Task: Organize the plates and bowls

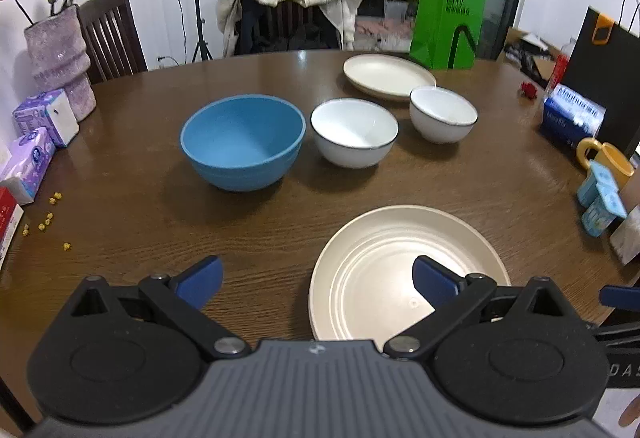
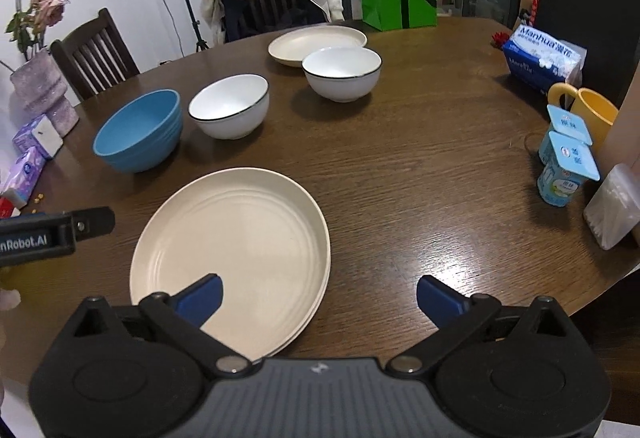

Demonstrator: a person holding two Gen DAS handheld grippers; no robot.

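Both grippers empty, fingers spread wide: left gripper [image 1: 318,280], right gripper [image 2: 319,297]. Nothing between either pair.

Near cream plate [image 2: 236,234] flat on the worktop [image 2: 420,178], close to the front edge; a second rim visible beneath it in the right wrist view, so probably a stack of two. Far cream plate [image 1: 388,75] at the back, by the green paper bag [image 1: 448,18]. Blue bowl [image 1: 242,140] and first white bowl [image 1: 354,130] just beside each other, gap narrow; second white bowl [image 1: 443,113] in front of the far plate, contact not resolvable.

Risks, as judged:
- Thin plate rim lying flat: little purchase, likely slip or plate pushed toward the front edge.
- Lifting only the top plate of the stack: lower one dragged along.
- Reaching for the blue bowl: neighbour white bowl knocked.
- Reaching right: yogurt cups [image 2: 568,162] or yellow mug [image 2: 588,110] toppled.

Legible writing: "目村" on the green bag; "Manhua" on the blue tissue pack [image 2: 540,60]; "nRobot.AI", partly cut off, on the left gripper seen from the right wrist. Yogurt labels too small to read.
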